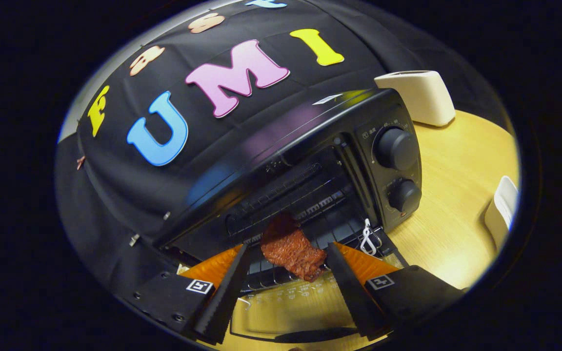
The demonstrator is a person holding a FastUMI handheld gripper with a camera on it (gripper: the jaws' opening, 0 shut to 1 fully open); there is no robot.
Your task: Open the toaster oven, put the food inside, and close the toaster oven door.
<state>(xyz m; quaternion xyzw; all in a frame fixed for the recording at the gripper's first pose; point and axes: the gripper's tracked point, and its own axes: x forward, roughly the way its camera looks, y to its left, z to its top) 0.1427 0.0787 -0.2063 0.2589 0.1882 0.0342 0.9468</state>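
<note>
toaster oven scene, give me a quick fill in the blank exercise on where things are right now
1. The toaster oven door is ____.
2. The piece of meat lies on the oven's wire ____.
3. The gripper fingers stand ____, one on each side of the meat, not pressing on it.
4. The oven's control panel has ____ round knobs.

Missing words: open; rack; apart; two

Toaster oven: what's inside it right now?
The toaster oven is open. A reddish-brown piece of food lies on its wire rack, between the open gripper fingertips. The cavity's back is dark.
</note>
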